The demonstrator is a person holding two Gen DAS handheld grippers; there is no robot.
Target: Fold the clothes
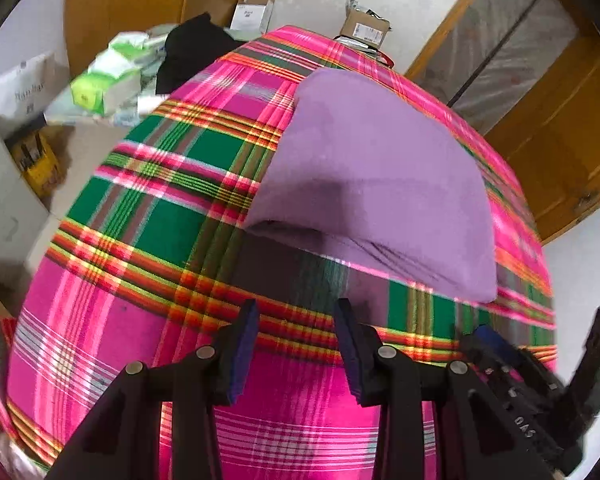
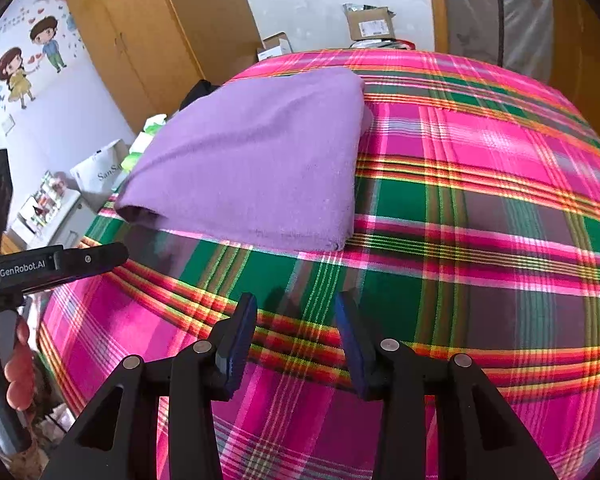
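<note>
A purple garment (image 1: pixel 372 176) lies folded into a thick rectangle on the pink and green plaid cloth (image 1: pixel 140 208) that covers the table. In the right wrist view the purple garment (image 2: pixel 260 152) shows its folded edge toward me. My left gripper (image 1: pixel 296 312) hovers open over the plaid cloth just short of the garment's near edge, with nothing between its fingers. My right gripper (image 2: pixel 296 304) is also open and empty, above the plaid cloth (image 2: pixel 480 208) in front of the garment's near right corner. The left gripper's body (image 2: pixel 56 264) and a hand (image 2: pixel 18 368) appear at the left of the right wrist view.
Green and white packs (image 1: pixel 108 76), a black cloth (image 1: pixel 196 52) and cardboard boxes (image 1: pixel 364 28) lie beyond the table's far and left edges. Wooden wardrobes (image 2: pixel 152 36) and a plastic-wrapped mattress (image 2: pixel 500 12) stand by the walls. A white cabinet (image 1: pixel 4 200) is at the left.
</note>
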